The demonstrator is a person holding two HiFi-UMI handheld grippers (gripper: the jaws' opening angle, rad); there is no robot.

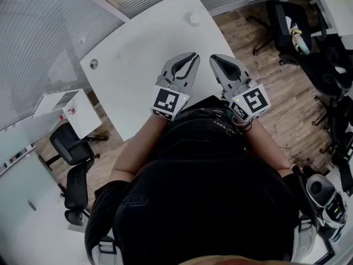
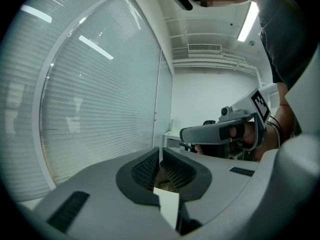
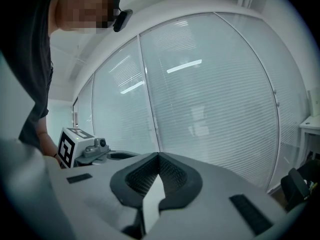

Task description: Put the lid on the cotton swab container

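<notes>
White table [image 1: 144,54], wood floor [image 1: 287,101], blinds [image 2: 90,114]

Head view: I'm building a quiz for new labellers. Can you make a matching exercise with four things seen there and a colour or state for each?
Things:
1. left gripper
2. table
3. chair
4. floor

Colour or state:
A. brown wooden planks
B. jaws shut, nothing between them
C. white top
D. black seat and back

Pairs: 1-B, 2-C, 3-D, 4-A
</notes>
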